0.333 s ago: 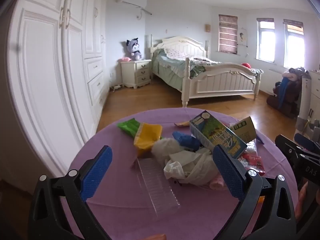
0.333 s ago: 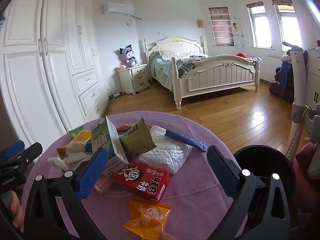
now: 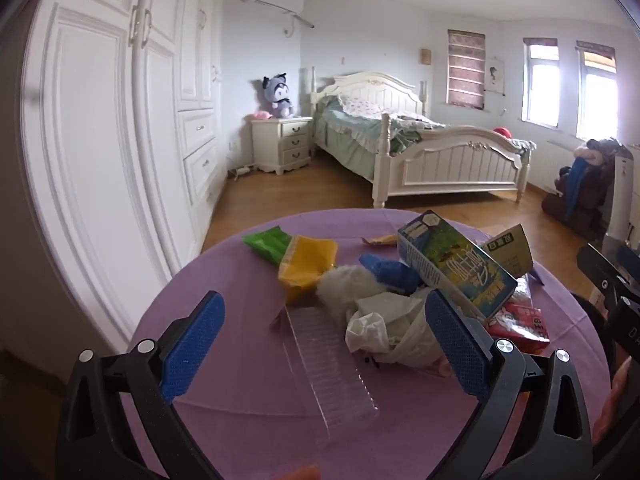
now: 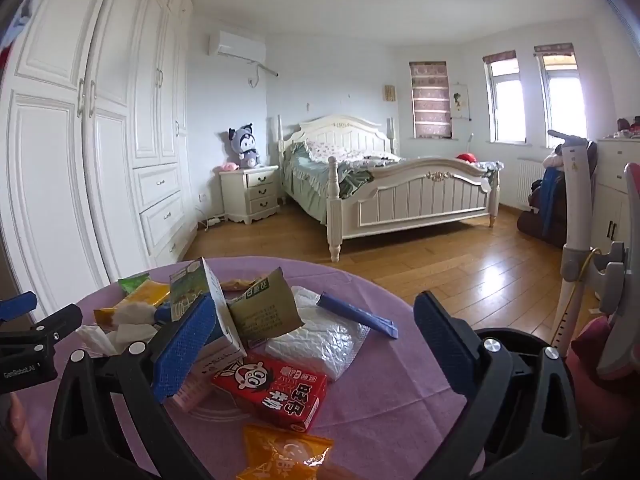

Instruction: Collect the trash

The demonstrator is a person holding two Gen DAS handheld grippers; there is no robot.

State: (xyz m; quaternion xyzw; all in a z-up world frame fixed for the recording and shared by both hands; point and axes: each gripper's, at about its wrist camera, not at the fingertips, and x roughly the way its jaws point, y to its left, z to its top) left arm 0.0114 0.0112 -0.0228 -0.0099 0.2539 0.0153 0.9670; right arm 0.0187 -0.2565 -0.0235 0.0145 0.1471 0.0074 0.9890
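A round table with a purple cloth [image 3: 224, 288] holds a pile of trash. In the left wrist view I see a clear plastic tray [image 3: 328, 364], crumpled white plastic [image 3: 384, 332], a yellow wrapper [image 3: 308, 264], a green wrapper [image 3: 266, 242] and a blue-green carton [image 3: 456, 264]. My left gripper [image 3: 320, 340] is open above the clear tray, holding nothing. In the right wrist view a red snack box [image 4: 276, 392], an orange packet [image 4: 288, 452], a bubble mailer [image 4: 320, 340] and an olive packet [image 4: 264, 312] lie on the table. My right gripper [image 4: 312, 340] is open above them.
A black bin [image 4: 516, 344] stands at the table's right edge. White wardrobes [image 3: 100, 140] line the left wall. A bed [image 3: 420, 148], a nightstand [image 3: 282, 144] and wooden floor [image 4: 460, 272] lie beyond the table.
Both cameras have tilted up a little, so the table sits lower in each view. The trash has not moved and both grippers stay open.
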